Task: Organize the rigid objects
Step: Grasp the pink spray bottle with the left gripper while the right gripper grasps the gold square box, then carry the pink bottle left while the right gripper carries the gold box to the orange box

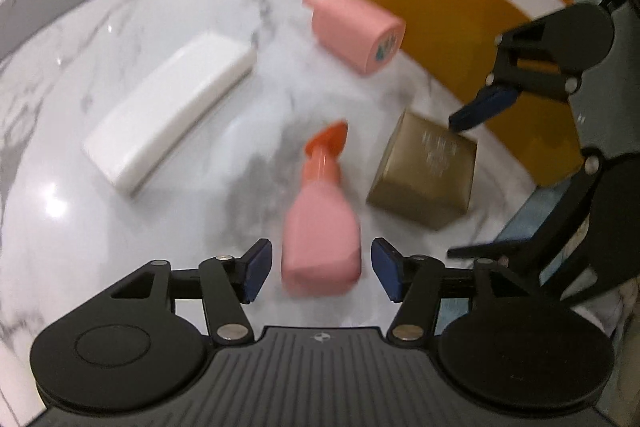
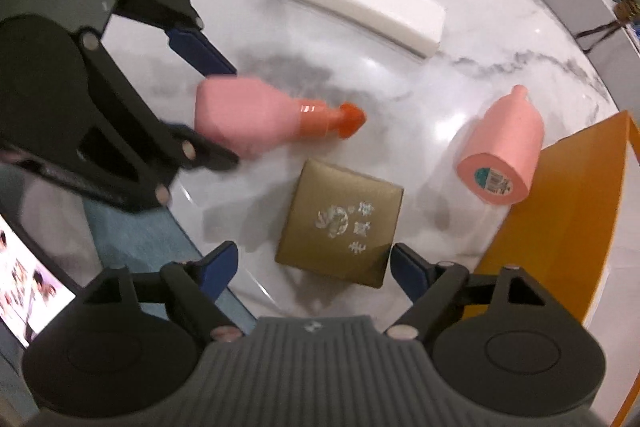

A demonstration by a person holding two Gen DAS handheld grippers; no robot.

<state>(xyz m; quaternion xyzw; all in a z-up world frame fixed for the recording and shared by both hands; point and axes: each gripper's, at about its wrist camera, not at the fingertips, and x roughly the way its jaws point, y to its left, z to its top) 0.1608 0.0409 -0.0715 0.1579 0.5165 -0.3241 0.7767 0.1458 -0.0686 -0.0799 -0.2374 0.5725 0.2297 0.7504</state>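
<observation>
I have both grippers pointed steeply down over the marble table (image 1: 80,211). My left gripper (image 1: 322,269) stands fairly wide, with the base of a pink spray bottle (image 1: 320,227) lying between its blue pads; there is a gap on each side, so the pads do not press on it. The bottle lies on its side, its orange nozzle (image 1: 326,143) pointing away from me. From the right wrist view the same bottle (image 2: 248,117) lies flat on the marble with the left gripper (image 2: 218,115) straddling its base.

My right gripper (image 2: 314,267) is also wide. A gold box (image 2: 340,223) with silver characters on its lid sits flat on the table just ahead of the fingertips, its near edge between the two pads, and I see no contact on either side. In the left wrist view the box (image 1: 426,169) sits right of the spray bottle, with the right gripper (image 1: 456,187) reaching over it.

A second pink bottle (image 2: 504,155), shorter and rounder, lies on its side next to an orange box (image 2: 560,227) with white inner walls, its labelled base turned towards me. I cannot tell whether it touches the box. A long white block (image 2: 360,1) lies farther across the table, well apart from the rest.
</observation>
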